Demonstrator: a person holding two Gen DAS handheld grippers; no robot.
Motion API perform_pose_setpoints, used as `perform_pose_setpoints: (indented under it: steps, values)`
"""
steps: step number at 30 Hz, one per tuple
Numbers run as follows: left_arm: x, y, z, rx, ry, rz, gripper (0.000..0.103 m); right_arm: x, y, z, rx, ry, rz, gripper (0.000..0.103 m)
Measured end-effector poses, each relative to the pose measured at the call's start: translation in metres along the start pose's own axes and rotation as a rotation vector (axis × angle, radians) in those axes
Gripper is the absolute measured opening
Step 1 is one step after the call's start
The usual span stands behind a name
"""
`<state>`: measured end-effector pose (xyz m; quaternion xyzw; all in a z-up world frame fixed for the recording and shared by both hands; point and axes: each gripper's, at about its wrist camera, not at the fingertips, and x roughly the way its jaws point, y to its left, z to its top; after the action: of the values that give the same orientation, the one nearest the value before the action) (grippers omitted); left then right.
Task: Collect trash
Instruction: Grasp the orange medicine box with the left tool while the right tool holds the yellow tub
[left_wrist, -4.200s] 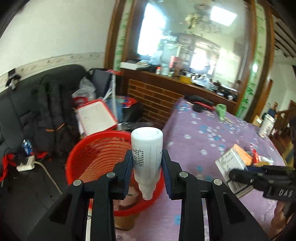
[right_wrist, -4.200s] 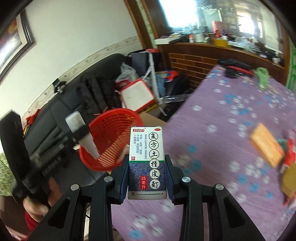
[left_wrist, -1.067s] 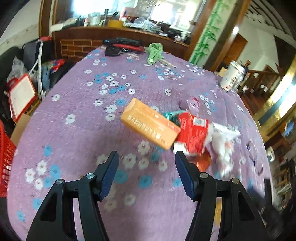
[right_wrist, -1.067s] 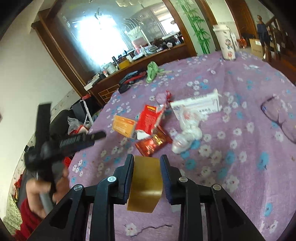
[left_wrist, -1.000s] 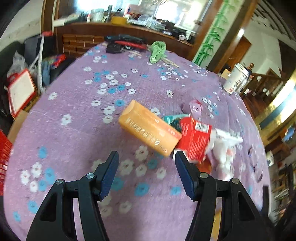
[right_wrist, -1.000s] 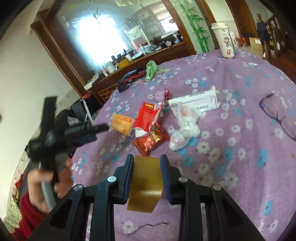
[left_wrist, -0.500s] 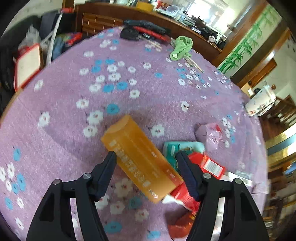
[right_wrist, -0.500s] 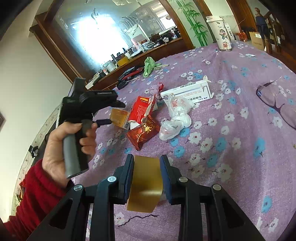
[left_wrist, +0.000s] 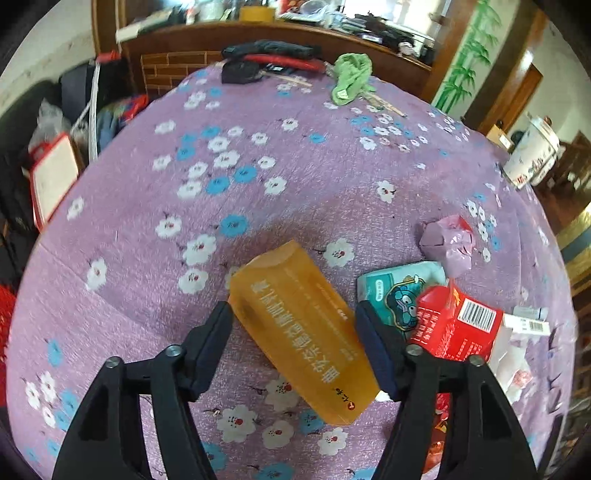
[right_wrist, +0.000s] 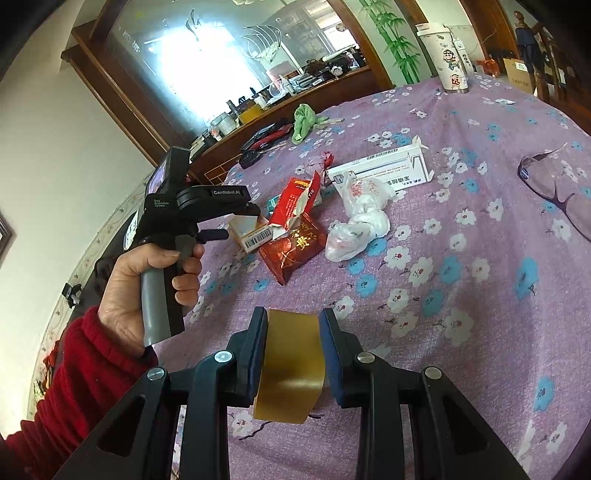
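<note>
Item 1: your left gripper (left_wrist: 293, 332). Its jaws have just been opening and now straddle the orange carton (left_wrist: 301, 332), which lies flat and diagonal on the purple flowered tablecloth (left_wrist: 258, 177). The left pad sits at the carton's upper left corner; whether either pad touches, you cannot tell from this view. No grip on it. In the right wrist view your left hand (right_wrist: 147, 273), red sleeve (right_wrist: 85, 373), holds this gripper's handle at 9 o'clock of the trash pile.

Item 2: your right gripper (right_wrist: 293, 354). Jaws clamped on a flat gold-brown piece (right_wrist: 290, 365), held clear above the cloth, its lower edge hanging below the pads.

Item 3: trash pile on the cloth, left wrist view. Teal packet (left_wrist: 399, 291) just at 3 o'clock of the carton; red box with barcode (left_wrist: 458, 325) overlapping it further toward 3 o'clock; crumpled pink wrapper (left_wrist: 448, 240) at 1 o'clock.

Item 4: same pile, right wrist view. Dark red foil packet (right_wrist: 295, 247) at centre; knotted clear plastic bag (right_wrist: 358, 218) at its 3 o'clock; opened white medicine box (right_wrist: 384, 171) at 1 o'clock.

Item 5: other things. Green cloth (left_wrist: 351, 79) at the table's far edge, 12 o'clock; white tumbler (right_wrist: 452, 61) at 2 o'clock; spectacles (right_wrist: 554, 188) at 3 o'clock, well apart from the pile.
</note>
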<state>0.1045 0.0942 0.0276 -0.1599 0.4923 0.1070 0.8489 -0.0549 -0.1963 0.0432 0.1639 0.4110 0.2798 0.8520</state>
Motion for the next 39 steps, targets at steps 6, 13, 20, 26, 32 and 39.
perform_pose_setpoints:
  steps: [6, 13, 20, 26, 32, 39]
  values:
    - [-0.011, -0.007, -0.019, 0.069, 0.016, -0.037, 0.068, -0.001, -0.003, 0.001, 0.005, 0.001, -0.008, 0.031]
    - [-0.012, -0.014, -0.022, 0.103, 0.002, -0.034, 0.069, -0.002, -0.003, -0.001, 0.01, 0.0, -0.013, 0.031]
    - [0.01, -0.019, -0.011, 0.066, 0.011, -0.022, 0.068, -0.004, -0.002, -0.003, 0.013, 0.001, -0.017, 0.031]
    - [-0.004, -0.018, -0.021, 0.146, -0.005, -0.037, 0.047, -0.003, -0.003, -0.002, 0.021, 0.004, -0.015, 0.031]
    - [-0.024, -0.007, -0.049, 0.247, -0.033, -0.024, 0.046, -0.002, -0.001, -0.002, 0.01, 0.015, -0.027, 0.033]
    - [-0.048, -0.001, -0.091, 0.342, -0.065, -0.031, 0.046, 0.004, -0.001, -0.01, 0.009, 0.054, -0.048, 0.043]
